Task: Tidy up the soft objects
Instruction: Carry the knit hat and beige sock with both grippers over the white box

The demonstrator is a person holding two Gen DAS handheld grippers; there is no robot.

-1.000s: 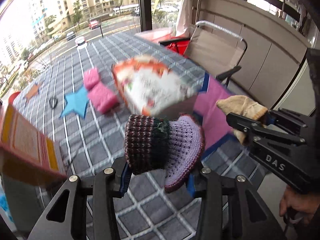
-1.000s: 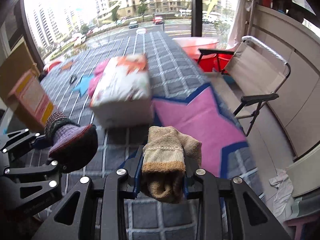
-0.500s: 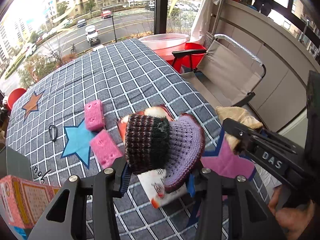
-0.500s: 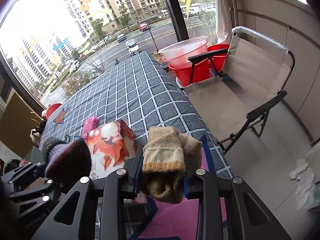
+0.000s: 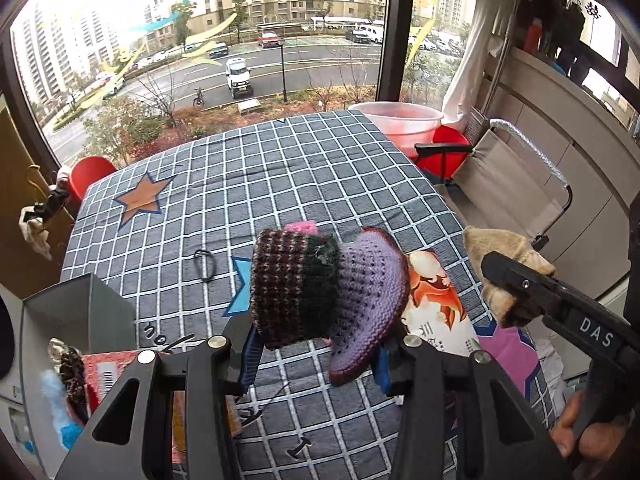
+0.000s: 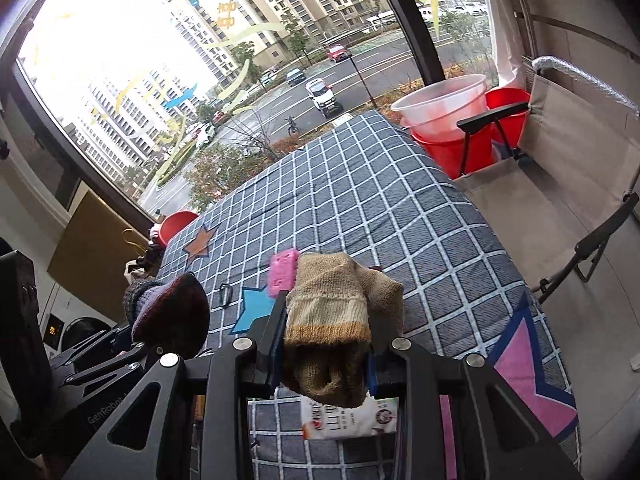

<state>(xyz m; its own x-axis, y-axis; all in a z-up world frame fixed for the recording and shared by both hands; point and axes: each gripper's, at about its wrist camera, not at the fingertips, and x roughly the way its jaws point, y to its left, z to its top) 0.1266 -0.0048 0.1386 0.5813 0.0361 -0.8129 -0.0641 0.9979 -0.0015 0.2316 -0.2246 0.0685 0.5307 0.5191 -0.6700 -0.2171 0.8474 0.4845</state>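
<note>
Left gripper (image 5: 318,354) clamps a purple and maroon knitted sock (image 5: 320,288) between its fingers, held in the air above the grey checked tablecloth (image 5: 304,168). Right gripper (image 6: 326,362) is squeezed tight on a beige knitted sock (image 6: 340,316), also raised over the cloth. A white and orange tissue packet (image 5: 438,312) lies below them, near a pink foam sponge (image 6: 282,272).

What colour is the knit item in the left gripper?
Lilac knit item with a dark maroon-and-black striped cuff; clearest in the left wrist view.
</note>
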